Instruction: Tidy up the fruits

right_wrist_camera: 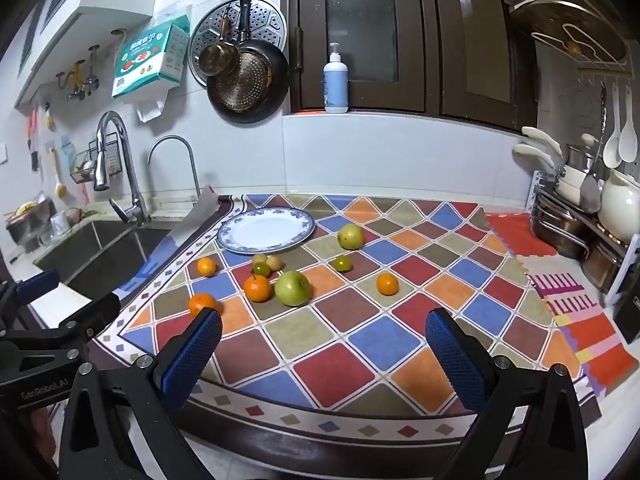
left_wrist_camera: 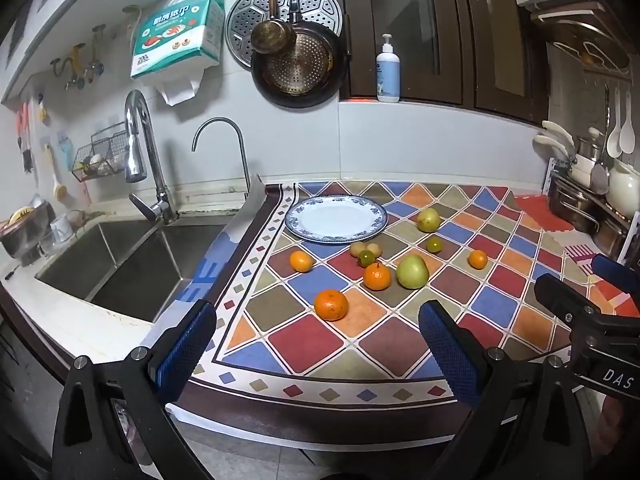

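An empty blue-rimmed white plate (left_wrist_camera: 335, 219) (right_wrist_camera: 266, 230) sits at the back of the chequered cloth. In front of it lie several fruits: oranges (left_wrist_camera: 331, 304) (left_wrist_camera: 377, 276) (left_wrist_camera: 301, 261) (left_wrist_camera: 478, 259), a green apple (left_wrist_camera: 412, 271) (right_wrist_camera: 292, 288), a yellow-green apple (left_wrist_camera: 428, 219) (right_wrist_camera: 351, 236), small green limes (left_wrist_camera: 366, 258) (left_wrist_camera: 434, 245) and two small tan fruits (left_wrist_camera: 357, 249). My left gripper (left_wrist_camera: 318, 344) is open and empty near the cloth's front edge. My right gripper (right_wrist_camera: 324, 344) is open and empty, to its right.
A steel sink (left_wrist_camera: 120, 264) with taps (left_wrist_camera: 140, 148) lies left of the cloth. A dish rack with pots (left_wrist_camera: 592, 208) stands at the right. Pans (left_wrist_camera: 298, 60) hang on the wall; a pump bottle (left_wrist_camera: 388, 72) stands on the ledge.
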`<state>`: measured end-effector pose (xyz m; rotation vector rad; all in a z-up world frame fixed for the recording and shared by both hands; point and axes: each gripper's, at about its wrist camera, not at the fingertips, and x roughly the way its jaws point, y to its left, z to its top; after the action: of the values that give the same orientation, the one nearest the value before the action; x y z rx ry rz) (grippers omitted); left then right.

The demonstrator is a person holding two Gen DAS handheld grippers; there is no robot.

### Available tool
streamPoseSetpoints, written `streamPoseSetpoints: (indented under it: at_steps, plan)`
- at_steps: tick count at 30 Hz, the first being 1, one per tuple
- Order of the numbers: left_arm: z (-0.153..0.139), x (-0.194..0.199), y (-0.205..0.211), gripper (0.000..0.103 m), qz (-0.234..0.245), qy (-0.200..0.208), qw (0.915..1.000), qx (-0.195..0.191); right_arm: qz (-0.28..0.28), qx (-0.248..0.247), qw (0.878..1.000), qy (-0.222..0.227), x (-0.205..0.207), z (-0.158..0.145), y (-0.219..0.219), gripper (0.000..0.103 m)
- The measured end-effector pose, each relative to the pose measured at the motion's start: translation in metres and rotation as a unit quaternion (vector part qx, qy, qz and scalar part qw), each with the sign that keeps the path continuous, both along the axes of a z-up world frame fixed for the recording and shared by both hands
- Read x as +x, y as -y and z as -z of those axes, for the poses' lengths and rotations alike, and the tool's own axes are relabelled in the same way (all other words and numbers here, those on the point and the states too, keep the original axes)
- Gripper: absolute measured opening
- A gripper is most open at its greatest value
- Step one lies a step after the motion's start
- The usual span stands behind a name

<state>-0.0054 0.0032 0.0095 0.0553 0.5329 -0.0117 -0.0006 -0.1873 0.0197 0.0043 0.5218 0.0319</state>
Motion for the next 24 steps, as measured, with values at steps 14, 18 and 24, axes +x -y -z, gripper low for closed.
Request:
streamPoseSetpoints:
  at_steps: [14,18,24]
  plan:
    - [-0.0014,0.0010,0.0027,0.103,-0.002,0.001,1.0000,-0.002,-0.005,-0.003,1.000,-0.001,0.0011,0.0003,0.0002,0.102]
    - [-0.0017,0.0009,0.0031,0.103,-0.001,0.002,1.0000,-0.003,-0.006,-0.004,1.000,0.001,0.0000,0.0002,-0.0007,0.102]
    - [-0.0034,0.0000,0.0023,0.103,-0.002,0.006,1.0000,-0.003,-0.006,-0.005,1.000,0.001,-0.0003,-0.0006,-0.0010,0.102]
